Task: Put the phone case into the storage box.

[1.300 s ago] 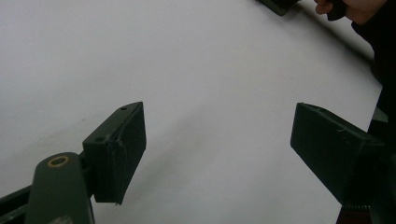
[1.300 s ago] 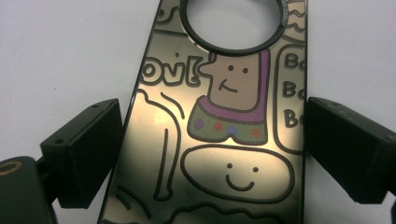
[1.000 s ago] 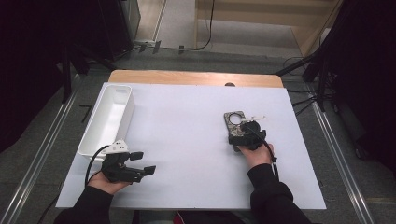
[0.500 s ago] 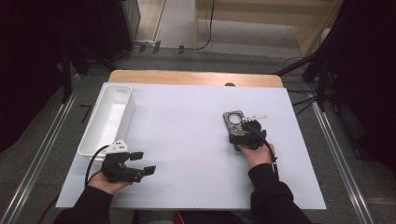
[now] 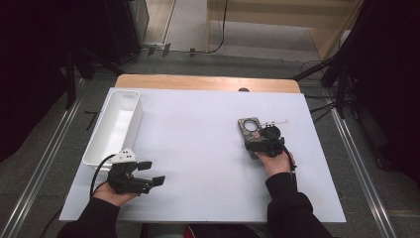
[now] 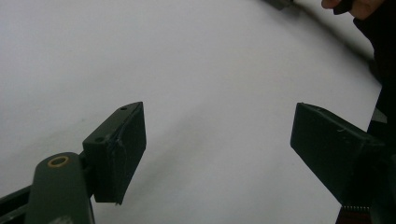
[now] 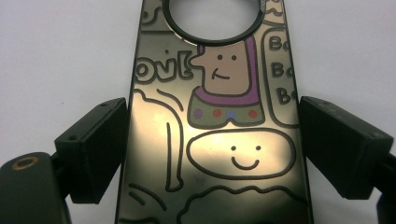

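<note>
A glossy phone case (image 5: 249, 126) printed with cartoon figures lies flat on the white tabletop at the right, its round camera hole at the far end. My right gripper (image 5: 261, 142) is at the case's near end. In the right gripper view the case (image 7: 219, 93) runs up between the two black jaws of my right gripper (image 7: 212, 140), and both pads sit against its long edges. My left gripper (image 5: 153, 172) rests near the front left of the table, pointing right. Its jaws (image 6: 217, 149) stand wide apart with only bare white surface between them.
A long white tray (image 5: 115, 124) stands at the table's left side, just beyond my left gripper. A thin pale stick-like thing (image 5: 277, 121) lies just right of the case. The white sheet (image 5: 198, 148) covers the table, and a wooden strip (image 5: 208, 82) shows at the back.
</note>
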Available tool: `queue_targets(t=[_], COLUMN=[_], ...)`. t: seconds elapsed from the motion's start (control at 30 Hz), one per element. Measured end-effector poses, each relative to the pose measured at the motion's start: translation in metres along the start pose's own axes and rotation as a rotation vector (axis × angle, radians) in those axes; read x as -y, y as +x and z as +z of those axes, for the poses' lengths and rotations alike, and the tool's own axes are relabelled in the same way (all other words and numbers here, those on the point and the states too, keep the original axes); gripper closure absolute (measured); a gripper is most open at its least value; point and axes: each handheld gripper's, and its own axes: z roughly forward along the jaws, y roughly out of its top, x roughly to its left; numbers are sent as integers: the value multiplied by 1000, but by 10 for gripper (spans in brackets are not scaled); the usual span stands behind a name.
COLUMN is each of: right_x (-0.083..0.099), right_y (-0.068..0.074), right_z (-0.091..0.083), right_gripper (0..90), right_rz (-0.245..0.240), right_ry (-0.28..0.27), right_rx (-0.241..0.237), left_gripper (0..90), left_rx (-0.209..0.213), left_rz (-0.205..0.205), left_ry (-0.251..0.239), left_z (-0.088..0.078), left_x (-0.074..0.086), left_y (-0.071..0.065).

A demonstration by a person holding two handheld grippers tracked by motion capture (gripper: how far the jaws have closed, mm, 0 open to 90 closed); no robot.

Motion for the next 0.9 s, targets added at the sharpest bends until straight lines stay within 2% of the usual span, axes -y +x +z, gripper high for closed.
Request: queue_targets(t=[0.5, 0.9], right_x=[-8, -13], right_y=[-2, 5], right_z=[-15, -33], right_gripper=[108, 108], right_rz=[-9, -49], right_ry=[-1, 2], right_rx=[-46, -131], left_gripper=[183, 183], left_rx=[1, 4], left_rz=[0, -4], left_ry=[-5, -8], left_z=[-1, -1], left_x=[0, -1], left_y=[0, 0])
